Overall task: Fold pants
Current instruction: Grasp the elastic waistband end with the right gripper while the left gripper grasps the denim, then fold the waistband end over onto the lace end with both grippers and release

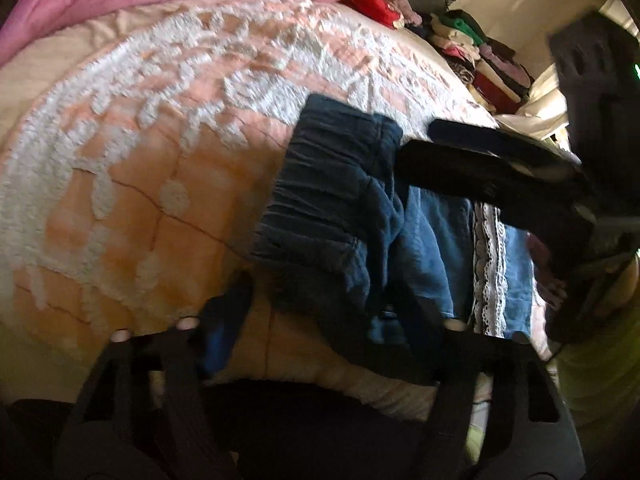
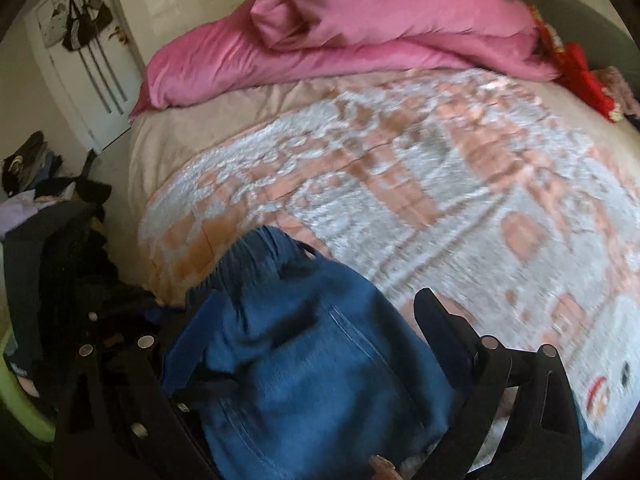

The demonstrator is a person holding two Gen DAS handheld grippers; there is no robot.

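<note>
Pants (image 1: 336, 208) lay bunched on bedspread (image 1: 140, 160) — left gripper (image 1: 332, 320) unclenched astride them; right gripper (image 2: 304, 344) likewise, gripping nothing.

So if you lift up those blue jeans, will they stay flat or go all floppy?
Probably floppy: the blue jeans already bunch and sag in soft folds. They look like thick denim, so likely fairly heavy. The fuzzy bedspread might drag on them.
</note>
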